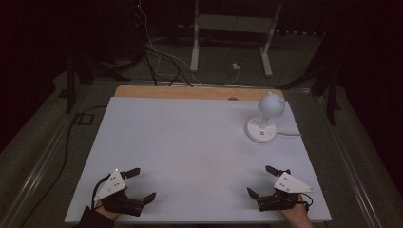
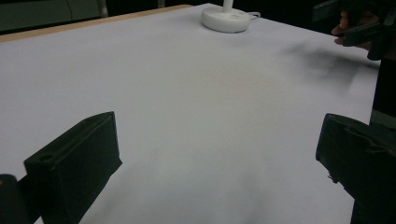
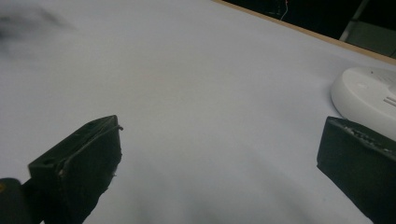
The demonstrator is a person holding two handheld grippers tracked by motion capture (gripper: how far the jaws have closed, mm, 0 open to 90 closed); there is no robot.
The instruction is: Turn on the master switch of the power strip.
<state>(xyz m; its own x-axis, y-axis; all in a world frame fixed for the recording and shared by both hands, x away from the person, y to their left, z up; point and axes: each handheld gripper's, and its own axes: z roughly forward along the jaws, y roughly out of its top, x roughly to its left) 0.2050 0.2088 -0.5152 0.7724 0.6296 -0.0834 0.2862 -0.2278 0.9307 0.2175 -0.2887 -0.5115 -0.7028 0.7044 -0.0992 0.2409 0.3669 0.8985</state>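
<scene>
— Where is the white lamp (image 1: 265,118) found relative to the right gripper (image 1: 262,181)?
— It is stood upright near the table's (image 1: 190,142) far right corner, well beyond that gripper.
— How are the jaws held?
— Both the right and the left gripper (image 1: 140,184) are spread wide, with nothing gripped.

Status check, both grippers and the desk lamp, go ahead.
Left gripper open, empty, near table edge. Right gripper open, empty. White lamp upright, far right, untouched. White table between them bare.
</scene>
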